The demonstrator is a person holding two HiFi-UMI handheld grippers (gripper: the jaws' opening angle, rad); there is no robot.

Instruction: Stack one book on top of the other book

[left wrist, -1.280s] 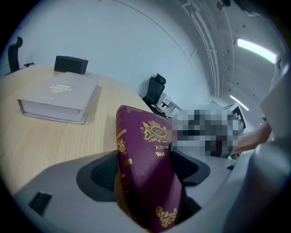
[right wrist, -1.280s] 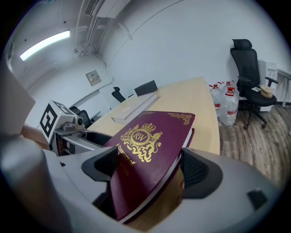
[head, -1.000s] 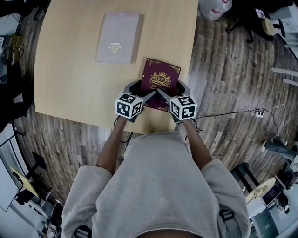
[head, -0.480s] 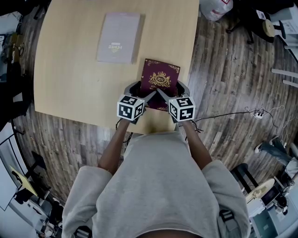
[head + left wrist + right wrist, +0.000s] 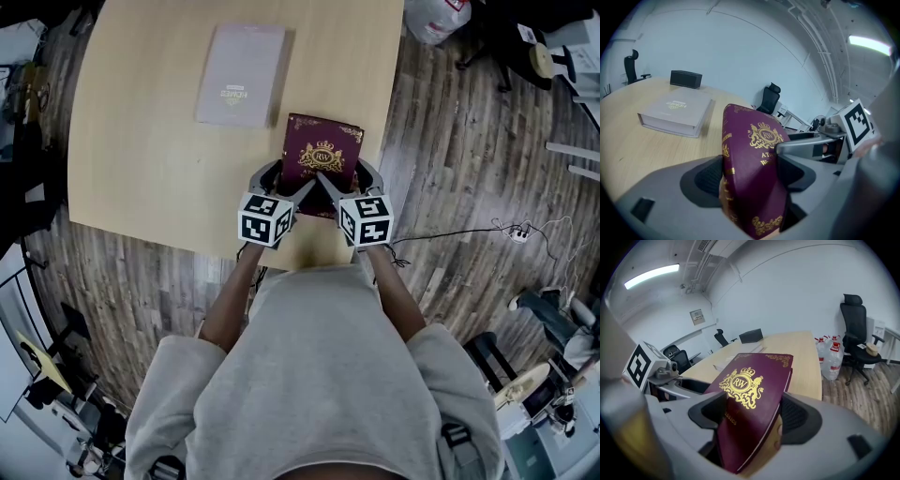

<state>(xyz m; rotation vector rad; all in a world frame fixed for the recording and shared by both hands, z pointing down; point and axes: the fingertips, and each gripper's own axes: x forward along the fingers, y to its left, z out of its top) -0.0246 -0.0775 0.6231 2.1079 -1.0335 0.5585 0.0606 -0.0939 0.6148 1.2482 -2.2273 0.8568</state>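
A maroon book (image 5: pixel 323 157) with a gold crest sits near the front edge of the wooden table (image 5: pixel 141 141), gripped from both sides. My left gripper (image 5: pixel 281 181) is shut on its left edge, and in the left gripper view the maroon book (image 5: pixel 754 159) stands tilted between the pads. My right gripper (image 5: pixel 347 178) has just been closing its jaws with the book between them, and the pads now press on the maroon book (image 5: pixel 750 399). A pale grey book (image 5: pixel 240 75) lies flat farther back to the left, and shows as the grey book (image 5: pixel 675 110) in the left gripper view.
A black box (image 5: pixel 686 78) stands at the table's far end. Office chairs (image 5: pixel 855 333) and water bottles (image 5: pixel 832 362) stand on the floor to the right. A cable (image 5: pixel 450 230) runs across the wooden floor. The table's front edge is just under my hands.
Both grippers and the maroon book have edged slightly away from me across the table. The grey book has not moved.
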